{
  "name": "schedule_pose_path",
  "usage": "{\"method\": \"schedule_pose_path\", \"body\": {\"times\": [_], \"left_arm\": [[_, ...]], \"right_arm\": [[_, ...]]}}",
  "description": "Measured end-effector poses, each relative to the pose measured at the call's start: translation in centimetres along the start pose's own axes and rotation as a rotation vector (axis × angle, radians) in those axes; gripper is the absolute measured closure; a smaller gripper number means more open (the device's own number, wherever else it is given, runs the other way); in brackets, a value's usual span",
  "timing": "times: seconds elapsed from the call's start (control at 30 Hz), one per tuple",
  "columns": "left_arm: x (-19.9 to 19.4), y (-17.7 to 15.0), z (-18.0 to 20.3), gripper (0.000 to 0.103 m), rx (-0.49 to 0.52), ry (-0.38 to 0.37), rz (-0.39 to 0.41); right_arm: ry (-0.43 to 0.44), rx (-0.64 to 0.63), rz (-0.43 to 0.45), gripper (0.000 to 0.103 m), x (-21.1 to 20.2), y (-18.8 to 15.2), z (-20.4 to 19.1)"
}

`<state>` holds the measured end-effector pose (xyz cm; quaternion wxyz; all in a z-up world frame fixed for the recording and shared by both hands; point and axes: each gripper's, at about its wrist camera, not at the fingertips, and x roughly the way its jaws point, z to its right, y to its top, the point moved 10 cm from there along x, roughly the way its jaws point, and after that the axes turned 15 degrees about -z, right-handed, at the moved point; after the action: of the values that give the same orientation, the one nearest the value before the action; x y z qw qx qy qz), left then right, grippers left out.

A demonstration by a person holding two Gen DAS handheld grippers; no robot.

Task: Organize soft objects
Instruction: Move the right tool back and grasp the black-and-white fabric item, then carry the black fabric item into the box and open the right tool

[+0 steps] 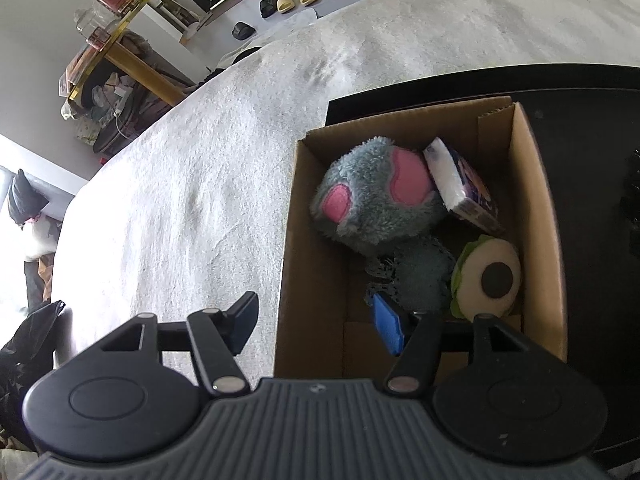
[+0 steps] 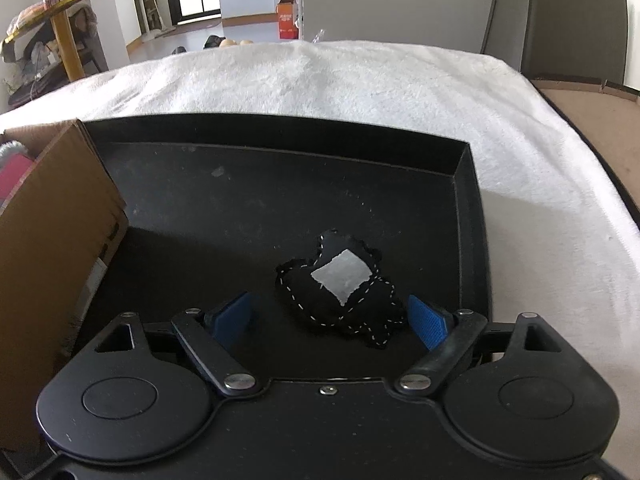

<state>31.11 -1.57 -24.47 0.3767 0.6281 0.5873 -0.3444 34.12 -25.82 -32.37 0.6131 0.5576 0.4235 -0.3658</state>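
White fluffy bedding (image 2: pixel 360 80) is covering the wide surface under everything, and a shallow black tray (image 2: pixel 466 208) is lying on it, with a cardboard box (image 1: pixel 536 216) standing inside the tray at its left side. I am collecting the soft things into this box, I think, because it is already holding a grey plush toy with pink patches (image 1: pixel 372 196), a pack of tissues (image 1: pixel 452 180), a teal fuzzy piece (image 1: pixel 420 272) and a round cream and green plush with a dark centre (image 1: pixel 490 276). My left gripper (image 1: pixel 316 322) is hovering over the near wall of the box with its jaws spread wide and nothing between them; one finger is hanging outside the box above the bedding, the other inside it. My right gripper (image 2: pixel 334 320) is also standing wide apart, and it is reaching low over the tray floor so that the last loose item, a small black stuffed fabric piece (image 2: pixel 344 296), is lying between the two blue pads (image 2: pixel 428 322), nearer to the right one; I cannot say if it is touching it. This piece is looking flat and lumpy, with white dashed stitching along its wavy edges and a grey square patch sewn on top. It is looking light and easy to squeeze, so I am judging that a gentle closing would be enough to lift it toward the box.
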Motion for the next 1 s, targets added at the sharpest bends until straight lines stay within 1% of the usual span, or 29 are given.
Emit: {"method": "schedule_pose_path", "body": {"times": [0.03, 0.1, 0.13, 0.17, 0.2, 0.27, 0.3, 0.33, 0.6, 0.8, 1.0], "left_arm": [[-0.1, -0.1, 0.0, 0.041, 0.000, -0.004, 0.002], [-0.1, -0.2, -0.1, 0.041, -0.003, -0.009, 0.002], [-0.1, -0.3, -0.2, 0.041, -0.005, -0.010, 0.001], [-0.2, -0.4, -0.4, 0.041, -0.008, -0.011, 0.000], [-0.2, -0.5, -0.5, 0.041, -0.011, -0.014, -0.001], [-0.3, -0.7, -0.8, 0.041, -0.020, -0.022, 0.003], [-0.4, -0.8, -1.1, 0.041, -0.024, -0.026, 0.006], [-0.4, -0.8, -1.3, 0.041, -0.028, -0.030, 0.010], [-0.5, -1.8, -2.9, 0.041, -0.061, -0.085, 0.025], [-1.3, -2.5, -3.2, 0.041, -0.055, -0.135, 0.064], [-1.7, -3.1, -3.9, 0.042, -0.093, -0.230, 0.093]], "right_arm": [[-0.005, -0.002, -0.001, 0.018, 0.2, 0.0, -0.1], [-0.004, -0.004, 0.010, 0.020, 0.2, 0.1, -0.1], [-0.001, -0.012, 0.009, 0.030, 0.1, 0.1, -0.1], [0.007, -0.021, 0.013, 0.051, -0.1, 0.1, -0.3], [0.003, -0.040, 0.017, 0.060, -0.5, 0.2, -0.6], [0.002, -0.049, 0.001, 0.069, -0.8, 0.0, -0.7], [0.020, -0.039, -0.009, 0.071, -1.0, -0.1, -0.7], [0.030, -0.031, -0.013, 0.072, -1.3, -0.3, -0.7], [0.007, -0.024, 0.016, 0.072, -4.7, -0.9, -0.9], [-0.013, -0.011, 0.043, 0.072, -6.8, -0.9, -1.5], [-0.011, -0.040, 0.079, 0.072, -9.4, -0.7, -2.8]]}}
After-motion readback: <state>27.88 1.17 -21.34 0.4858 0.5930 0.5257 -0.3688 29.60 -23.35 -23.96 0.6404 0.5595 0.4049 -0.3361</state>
